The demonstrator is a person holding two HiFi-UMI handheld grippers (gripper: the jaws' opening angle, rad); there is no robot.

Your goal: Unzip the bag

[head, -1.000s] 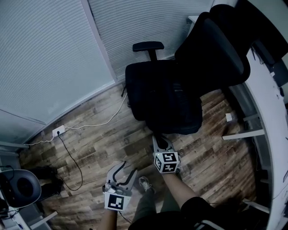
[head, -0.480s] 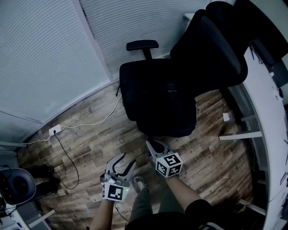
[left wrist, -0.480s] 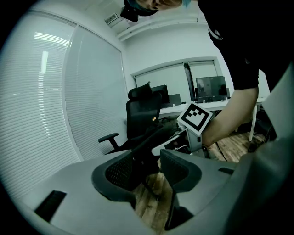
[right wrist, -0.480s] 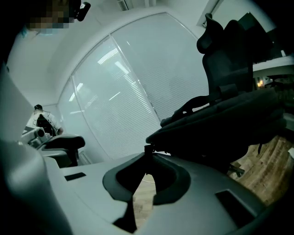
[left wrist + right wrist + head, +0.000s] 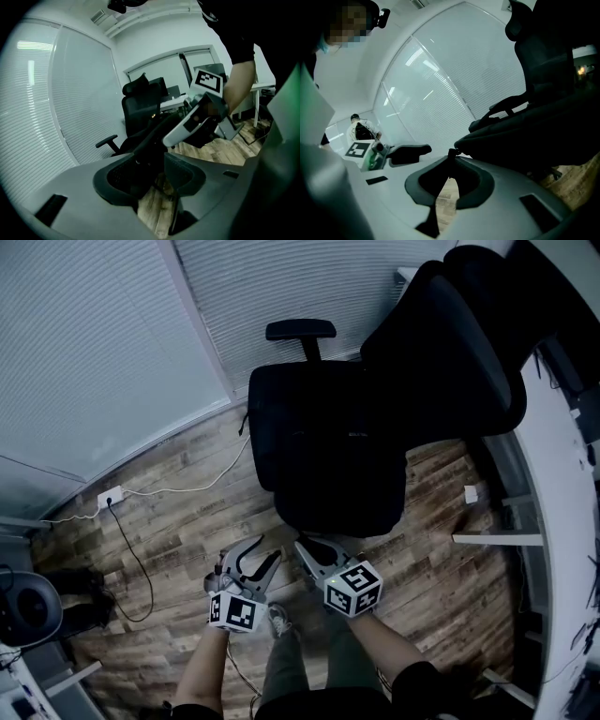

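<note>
On the chair seat: a soft black fabric bag [image 5: 328, 456] lay slumped on a black swivel office chair [image 5: 450, 352]. Black sat on black, so its outline was hard to tell from the cushion.
Right gripper: the grey plastic right gripper [image 5: 451, 155], with its marker cube, had its jaws nearly together. The tips looked pinched on a small dark zip pull [image 5: 451, 151] at the bag's near edge.
Left gripper: the matching grey left gripper [image 5: 157, 166] had its jaws well apart with nothing between them. Only the brown wood-plank floor [image 5: 150, 206] showed through the gap. In the head view it hung just beside the right one, short of the bag.
Step in hand: this read as the start of the pull, with the tab taken and the bag not yet braced. How far the zip was open could not be seen.
Doing it well: the left gripper would probably do best to close on the fabric right beside the zip's starting end and hold it taut. The right could then draw the tab along the line of the teeth, low and steady rather than lifting away.
Risks: such a small tab could slip from the tips if tugged sideways. An unbraced bag might slide, or the chair might swivel with the pull.
</note>
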